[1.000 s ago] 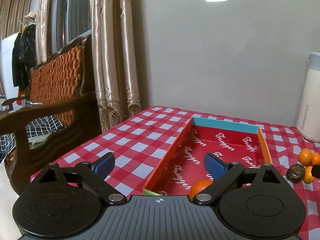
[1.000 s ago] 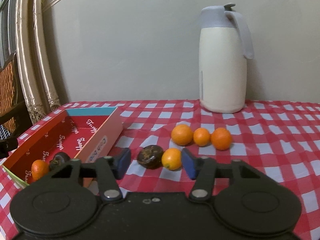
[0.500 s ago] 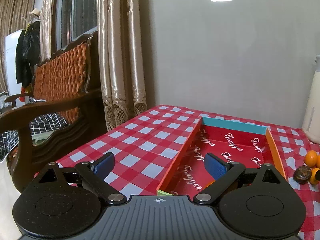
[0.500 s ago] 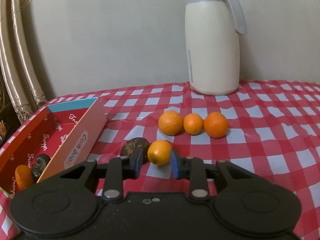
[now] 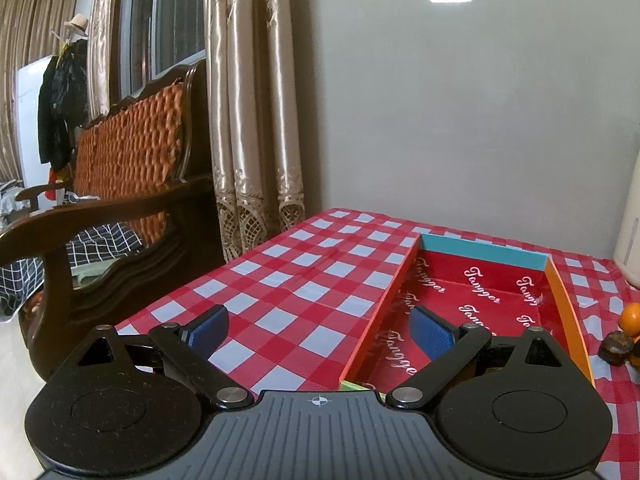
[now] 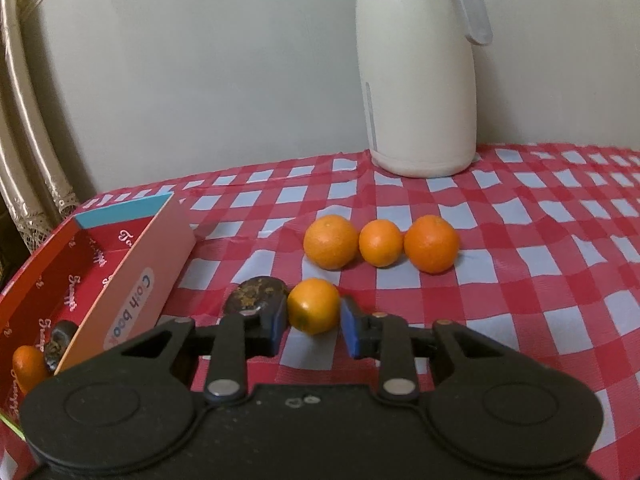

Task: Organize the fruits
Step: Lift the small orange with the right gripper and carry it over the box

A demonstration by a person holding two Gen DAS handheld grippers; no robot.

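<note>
- My right gripper (image 6: 313, 322) is clamped on a small round orange fruit (image 6: 313, 305), one blue pad pressed to each side of it, just above the red-and-white checked tablecloth (image 6: 520, 304).
- Touching the outer side of its left finger lies a dark brown, rough-skinned round fruit (image 6: 254, 298).
- Beyond the fingertips, three more oranges (image 6: 380, 242) sit in a row, touching one another.
- Further ahead and slightly right stands a tall cream plastic jug with a grey lid and handle (image 6: 420, 80).
- To the left of this gripper is a shallow red cardboard box with a blue end wall (image 6: 132, 280); an orange piece (image 6: 28, 364) and a dark piece (image 6: 60, 344) lie in its near corner.
- My left gripper (image 5: 320, 334) is wide open and holds nothing; its right finger hangs over the same box (image 5: 480, 252), its left over bare cloth.
- Left of it stands a dark wooden bench with an orange woven back (image 5: 128, 160).
</note>
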